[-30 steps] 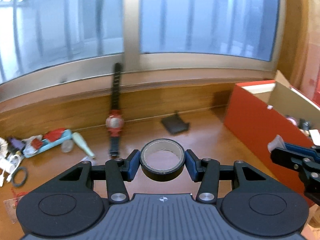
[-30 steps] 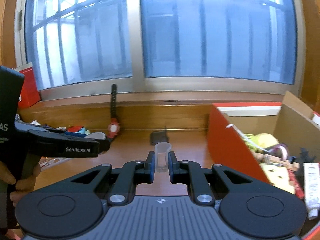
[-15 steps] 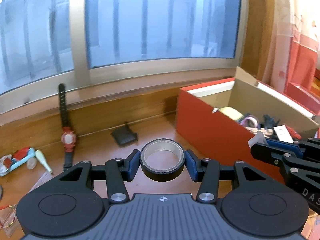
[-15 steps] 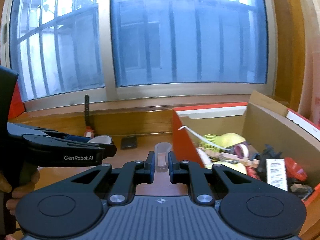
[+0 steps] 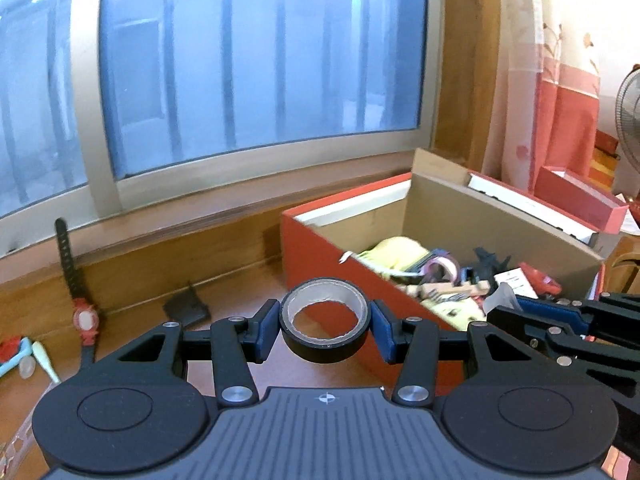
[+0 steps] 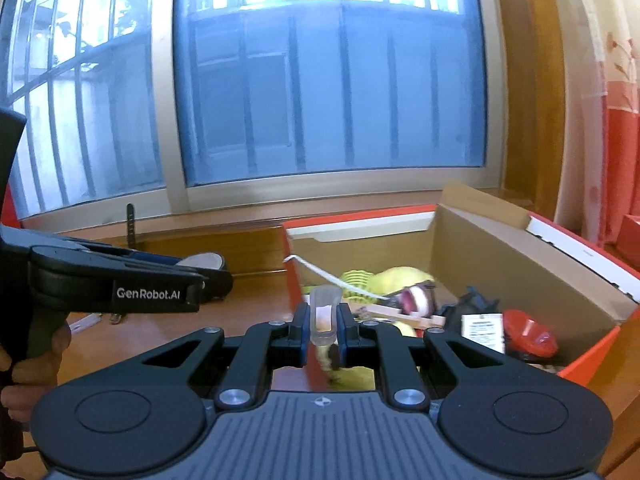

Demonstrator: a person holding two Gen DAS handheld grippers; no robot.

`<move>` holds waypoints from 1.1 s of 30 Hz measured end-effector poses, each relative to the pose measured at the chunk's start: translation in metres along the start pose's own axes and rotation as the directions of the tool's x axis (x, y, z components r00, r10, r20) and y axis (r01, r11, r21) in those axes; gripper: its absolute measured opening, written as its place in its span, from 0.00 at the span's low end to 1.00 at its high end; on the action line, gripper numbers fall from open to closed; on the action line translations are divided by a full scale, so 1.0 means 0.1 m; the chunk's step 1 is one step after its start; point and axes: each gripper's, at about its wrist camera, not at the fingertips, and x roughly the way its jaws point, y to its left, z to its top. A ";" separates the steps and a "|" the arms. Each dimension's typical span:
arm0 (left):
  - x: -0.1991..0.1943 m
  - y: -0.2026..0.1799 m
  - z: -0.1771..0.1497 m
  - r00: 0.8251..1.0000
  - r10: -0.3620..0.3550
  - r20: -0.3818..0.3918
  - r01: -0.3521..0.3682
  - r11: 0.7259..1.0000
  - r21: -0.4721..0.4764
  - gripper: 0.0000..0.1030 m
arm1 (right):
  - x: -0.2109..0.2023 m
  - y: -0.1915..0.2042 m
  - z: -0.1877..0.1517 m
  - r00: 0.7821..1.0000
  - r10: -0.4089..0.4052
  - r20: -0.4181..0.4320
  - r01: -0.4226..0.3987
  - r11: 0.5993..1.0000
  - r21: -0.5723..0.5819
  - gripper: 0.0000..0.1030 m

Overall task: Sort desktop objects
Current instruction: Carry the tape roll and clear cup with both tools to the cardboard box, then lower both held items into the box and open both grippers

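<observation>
Setting: wooden desktop (image 5: 240,300) under a wide window (image 5: 260,60) with a pale metal frame.

Left gripper (image 5: 324,326): blue pads clamped on either side of a black tape roll (image 5: 323,330), ring opening facing up, held above the desk just left of the box.

Right gripper (image 6: 323,326): jaws pressed together on a small clear plastic piece (image 6: 323,314), kind unclear, held over the near edge of the box.

Red cardboard box (image 5: 340,256): open, on the desk at right; holds yellow items, a tape roll, a wooden piece and other clutter.

Wristwatch (image 5: 82,312): red face, black strap leaning against the sill.

Black flat object (image 5: 188,308): on the desk near the sill.
</observation>
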 end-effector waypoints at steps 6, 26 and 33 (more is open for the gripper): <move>0.06 -0.24 0.10 0.999 -0.034 0.016 0.033 0.999 0.022 0.48 | -0.02 -0.23 -0.03 0.999 -0.032 -0.013 0.032 0.999 0.022 0.14; 0.34 -0.84 0.22 0.993 -0.119 0.004 0.118 0.988 0.100 0.48 | -0.02 -0.75 -0.09 0.993 -0.115 -0.033 0.117 0.990 0.076 0.14; 0.42 -0.91 0.21 0.992 -0.129 -0.012 0.130 0.986 0.107 0.48 | 0.03 -0.85 -0.10 0.990 -0.135 -0.045 0.138 0.987 0.087 0.14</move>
